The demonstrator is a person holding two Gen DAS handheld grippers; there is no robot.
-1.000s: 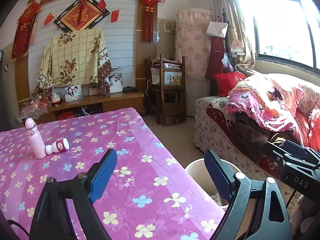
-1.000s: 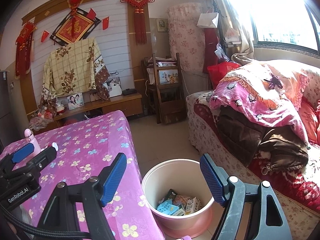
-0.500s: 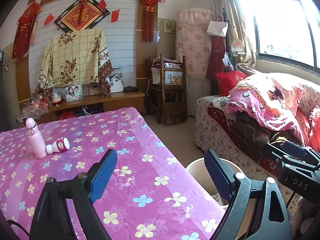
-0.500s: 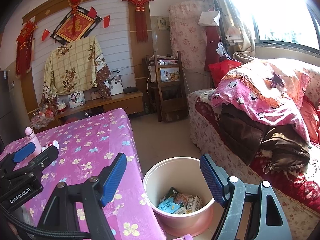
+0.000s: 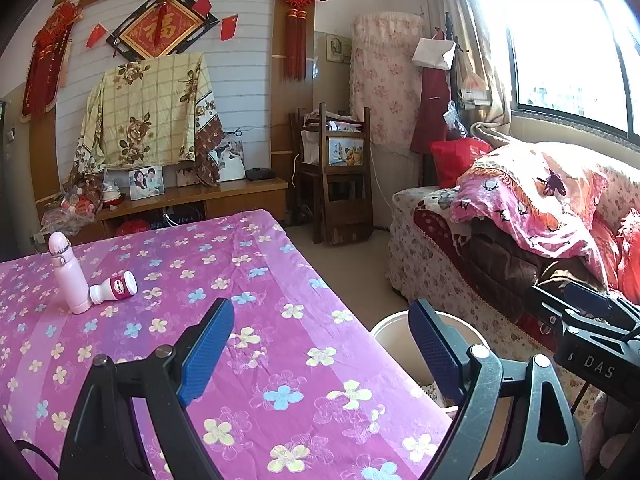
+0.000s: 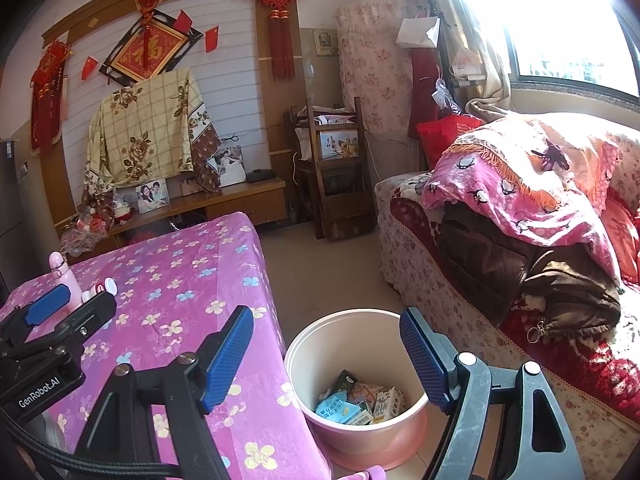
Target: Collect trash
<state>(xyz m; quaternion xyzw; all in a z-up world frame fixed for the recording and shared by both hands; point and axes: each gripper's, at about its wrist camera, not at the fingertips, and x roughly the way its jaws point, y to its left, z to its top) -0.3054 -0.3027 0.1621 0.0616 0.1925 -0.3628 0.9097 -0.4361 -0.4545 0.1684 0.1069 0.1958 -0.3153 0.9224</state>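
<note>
Pink bin [image 6: 362, 432] on floor by table [image 5: 256, 280], cartons inside | little changed in the last second, right view just rose a bit | left gripper [image 5: 320, 354] wide open, empty | right gripper [image 6: 326, 358] wide open, empty over bin | small bottle [image 5: 114, 287] lies far off on table, maybe next
</note>
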